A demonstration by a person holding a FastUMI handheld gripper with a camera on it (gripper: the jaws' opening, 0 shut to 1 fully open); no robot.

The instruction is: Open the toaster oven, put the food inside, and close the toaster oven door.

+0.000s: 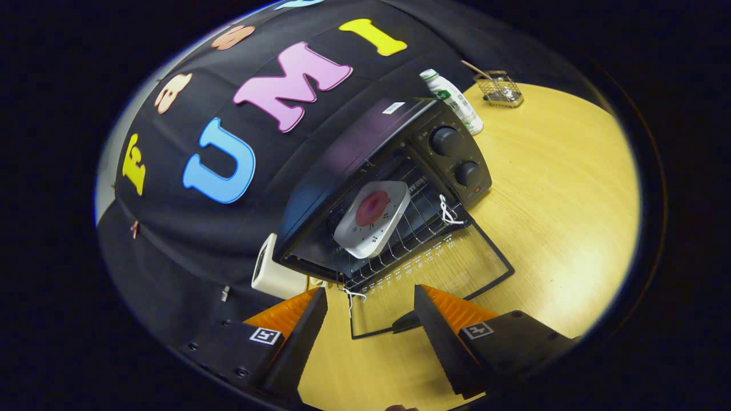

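Note:
A black toaster oven (365, 171) stands on the wooden table (559, 200), tilted in my view. Its glass door (434, 274) hangs open and lies flat toward me. Inside, on the wire rack (417, 228), rests a white square plate (374, 220) carrying a dark red piece of food (372, 208). My gripper (371, 297) is open, with nothing between its fingers. The fingertips hover just in front of the open door's edge, and the door's black handle (406, 322) sits beside the right finger (442, 331). White strings (448, 212) are tied to the rack.
Two round knobs (457, 157) sit on the oven's front panel. A white bottle (454, 100) with a green label stands behind the oven, and a small wire basket (499, 88) lies farther back. A white box-like object (274, 268) stands by the oven's left side.

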